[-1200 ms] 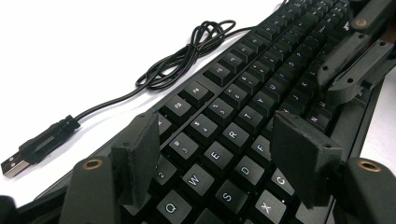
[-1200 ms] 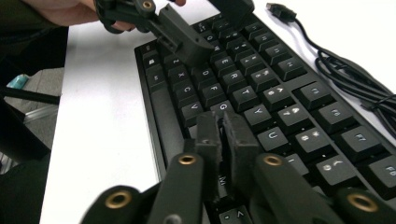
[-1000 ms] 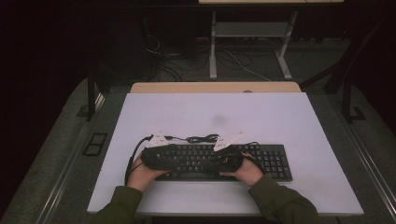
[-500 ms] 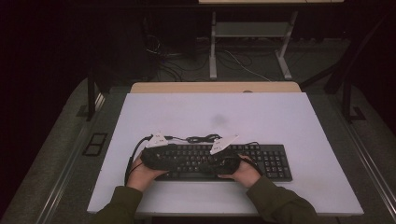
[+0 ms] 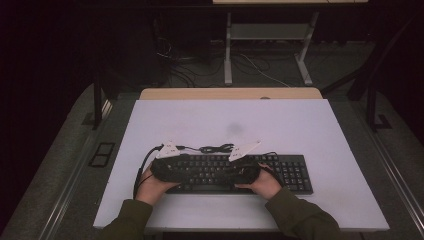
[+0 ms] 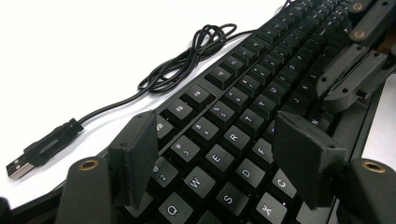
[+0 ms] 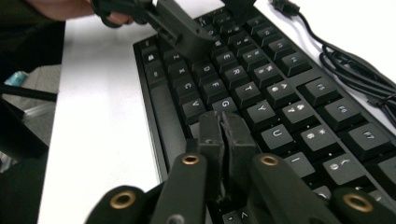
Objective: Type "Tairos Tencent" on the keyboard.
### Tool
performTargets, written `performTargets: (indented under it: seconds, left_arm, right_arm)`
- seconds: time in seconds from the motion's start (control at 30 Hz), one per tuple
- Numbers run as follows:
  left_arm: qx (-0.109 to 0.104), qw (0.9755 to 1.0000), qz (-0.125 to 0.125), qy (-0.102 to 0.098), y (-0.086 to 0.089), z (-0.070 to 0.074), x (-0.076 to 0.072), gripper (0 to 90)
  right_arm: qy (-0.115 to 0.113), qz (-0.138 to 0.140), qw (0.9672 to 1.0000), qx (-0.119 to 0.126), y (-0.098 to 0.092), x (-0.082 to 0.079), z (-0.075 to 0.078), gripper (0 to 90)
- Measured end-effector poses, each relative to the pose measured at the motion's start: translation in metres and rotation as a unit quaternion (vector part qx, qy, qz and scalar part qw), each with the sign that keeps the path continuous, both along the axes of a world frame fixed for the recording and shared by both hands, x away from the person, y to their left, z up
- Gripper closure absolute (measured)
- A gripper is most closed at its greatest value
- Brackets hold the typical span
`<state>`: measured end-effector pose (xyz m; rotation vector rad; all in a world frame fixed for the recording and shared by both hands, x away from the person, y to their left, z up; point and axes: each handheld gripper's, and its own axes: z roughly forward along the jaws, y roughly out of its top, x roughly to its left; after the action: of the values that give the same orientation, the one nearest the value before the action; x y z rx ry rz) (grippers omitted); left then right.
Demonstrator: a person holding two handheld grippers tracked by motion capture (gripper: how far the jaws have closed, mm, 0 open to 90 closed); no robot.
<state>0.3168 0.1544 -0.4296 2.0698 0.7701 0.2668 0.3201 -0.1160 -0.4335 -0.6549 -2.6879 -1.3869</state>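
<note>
I read white legends on the black keyboard (image 6: 243, 116) lying along the desk's near edge: Q, W, E, R, T, S, D, F, C in the left gripper view; G, Y, U, V in the right gripper view.

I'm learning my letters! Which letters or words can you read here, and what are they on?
"Q", "W", "E", "R", "S", "D", "F", "C", "X", "2", "3": white, on the black keyboard's keys, left gripper view.
"G", "Y", "U", "T", "V": on its keys, right gripper view.
Far keys: too small or blurred to read.
No brand visible.
</note>
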Motion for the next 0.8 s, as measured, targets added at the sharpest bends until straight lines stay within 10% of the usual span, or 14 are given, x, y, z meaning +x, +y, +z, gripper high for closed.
performTargets:
  seconds: [0.4, 0.8]
  left_arm:
    - [-0.014, 0.9999, -0.006, 0.005, -0.002, 0.003, 0.0, 38.4]
    - [-0.014, 0.9995, -0.026, 0.008, -0.012, 0.007, 0.002, 68.7]
  right_arm:
    - [0.002, -0.028, 0.9989, 0.039, -0.015, 0.004, 0.005, 45.5]
    - [-0.018, -0.068, 0.9958, 0.059, -0.036, 0.002, 0.007, 21.2]
